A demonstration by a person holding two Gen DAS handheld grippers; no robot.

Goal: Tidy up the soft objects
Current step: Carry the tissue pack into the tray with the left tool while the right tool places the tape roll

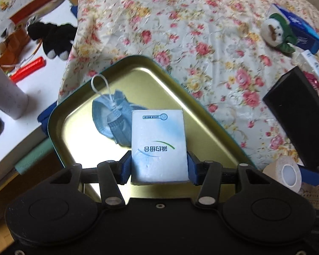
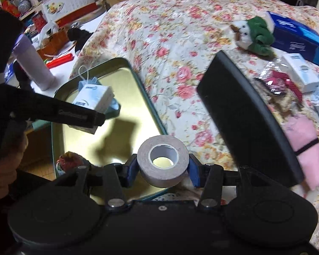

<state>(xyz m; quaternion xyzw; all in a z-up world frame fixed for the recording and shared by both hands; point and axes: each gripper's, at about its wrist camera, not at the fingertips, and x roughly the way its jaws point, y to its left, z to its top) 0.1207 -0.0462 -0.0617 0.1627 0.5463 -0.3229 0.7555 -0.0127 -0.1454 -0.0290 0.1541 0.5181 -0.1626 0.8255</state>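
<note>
My left gripper (image 1: 159, 167) is shut on a white and blue tissue pack (image 1: 158, 144) and holds it above a gold metal tray (image 1: 180, 97) with a teal rim. A small blue pouch (image 1: 108, 114) with a white loop lies in the tray. My right gripper (image 2: 162, 170) is shut on a beige tape roll (image 2: 162, 161), held over the tray's near right edge (image 2: 138, 80). The right wrist view also shows the left gripper's fingers (image 2: 74, 114) with the tissue pack (image 2: 95, 97). The tape roll also shows in the left wrist view (image 1: 284, 173).
A floral bedspread (image 1: 180, 21) lies under the tray. On it are a green and white plush (image 2: 253, 35), a blue tissue box (image 2: 295, 36), a second tissue pack (image 2: 301, 71), a black lid (image 2: 244, 114) and a pink cloth (image 2: 308, 153). A cluttered white table (image 1: 17, 127) stands at left.
</note>
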